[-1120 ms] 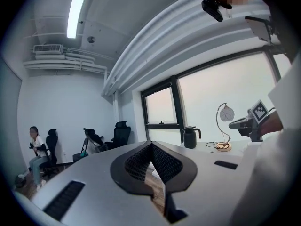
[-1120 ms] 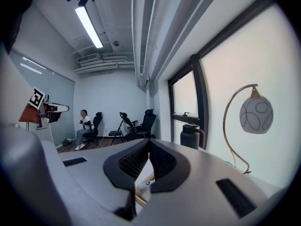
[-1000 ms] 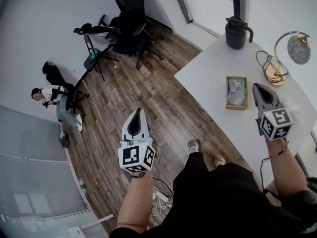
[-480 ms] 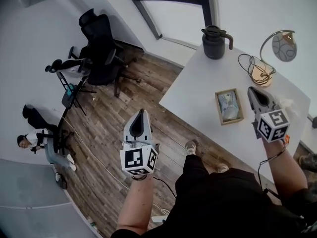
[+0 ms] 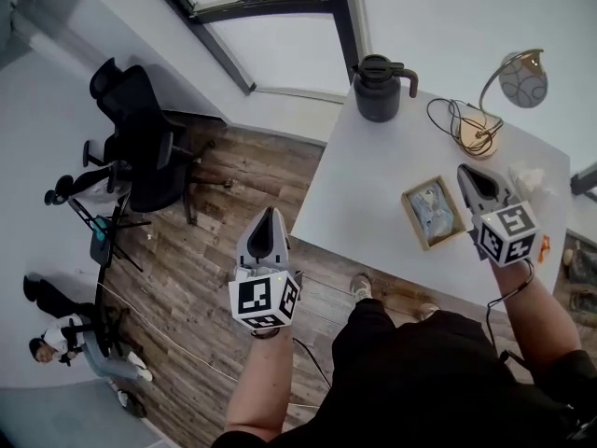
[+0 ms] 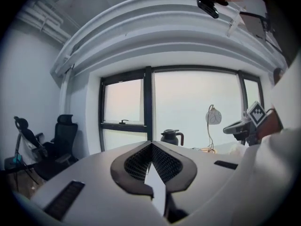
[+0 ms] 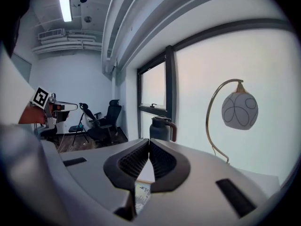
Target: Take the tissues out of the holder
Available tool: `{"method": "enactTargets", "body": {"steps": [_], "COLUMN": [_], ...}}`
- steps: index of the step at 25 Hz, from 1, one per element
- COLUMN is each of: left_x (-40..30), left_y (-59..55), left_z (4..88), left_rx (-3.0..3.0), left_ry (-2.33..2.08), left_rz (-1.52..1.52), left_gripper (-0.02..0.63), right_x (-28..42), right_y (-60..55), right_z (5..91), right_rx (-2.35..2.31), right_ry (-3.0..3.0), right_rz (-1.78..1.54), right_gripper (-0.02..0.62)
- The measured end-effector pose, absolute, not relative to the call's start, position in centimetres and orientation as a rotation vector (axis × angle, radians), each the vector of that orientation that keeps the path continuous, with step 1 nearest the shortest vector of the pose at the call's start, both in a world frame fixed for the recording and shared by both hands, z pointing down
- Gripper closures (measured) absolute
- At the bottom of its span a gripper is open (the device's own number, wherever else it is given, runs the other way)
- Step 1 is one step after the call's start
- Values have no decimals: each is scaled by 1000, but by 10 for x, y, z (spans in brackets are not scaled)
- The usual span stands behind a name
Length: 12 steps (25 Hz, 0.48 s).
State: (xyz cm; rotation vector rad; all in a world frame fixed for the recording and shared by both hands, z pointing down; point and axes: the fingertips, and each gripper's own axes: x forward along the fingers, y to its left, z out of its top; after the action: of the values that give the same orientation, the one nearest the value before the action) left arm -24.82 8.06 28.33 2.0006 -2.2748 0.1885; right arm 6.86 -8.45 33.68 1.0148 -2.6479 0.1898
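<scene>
A small wooden tissue holder (image 5: 411, 215) with a pale tissue pack (image 5: 432, 209) in it sits on the white table (image 5: 364, 185). My right gripper (image 5: 465, 172) hovers just right of the holder, jaws shut and empty. In the right gripper view the tips (image 7: 149, 141) meet, and a strip of the tissue pack (image 7: 141, 193) shows below through the gap. My left gripper (image 5: 269, 214) hangs over the wooden floor, left of the table's near corner. Its jaws are shut with nothing between them (image 6: 151, 144).
A dark jug (image 5: 377, 88) stands at the table's far corner, and a gold lamp (image 5: 492, 101) with coiled cable behind the holder. A crumpled tissue (image 5: 528, 177) lies right of my right gripper. Black office chairs (image 5: 140, 143) and a seated person (image 5: 58, 348) are off left.
The view has swung, so table and holder now lie further left and lower. The right gripper has closed in beside the holder. The left gripper now sits nearer the table's edge.
</scene>
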Motion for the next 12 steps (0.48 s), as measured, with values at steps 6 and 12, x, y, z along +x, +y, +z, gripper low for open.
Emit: {"method": "enactTargets", "body": {"steps": [6, 12], "left_x": [-231, -218], "left_y": [4, -52], "left_z": [273, 284], "left_rx": [2263, 2388], "left_ry": [-2039, -1830], "left_rz": [171, 174], "left_gripper": [603, 603], "right_x": [74, 71], "right_y": [-88, -79], "right_z": [330, 326], "right_rx": [1214, 1325], "right_ry": [-2555, -2487], "right_rz": [231, 258], "right_gripper": [589, 591]}}
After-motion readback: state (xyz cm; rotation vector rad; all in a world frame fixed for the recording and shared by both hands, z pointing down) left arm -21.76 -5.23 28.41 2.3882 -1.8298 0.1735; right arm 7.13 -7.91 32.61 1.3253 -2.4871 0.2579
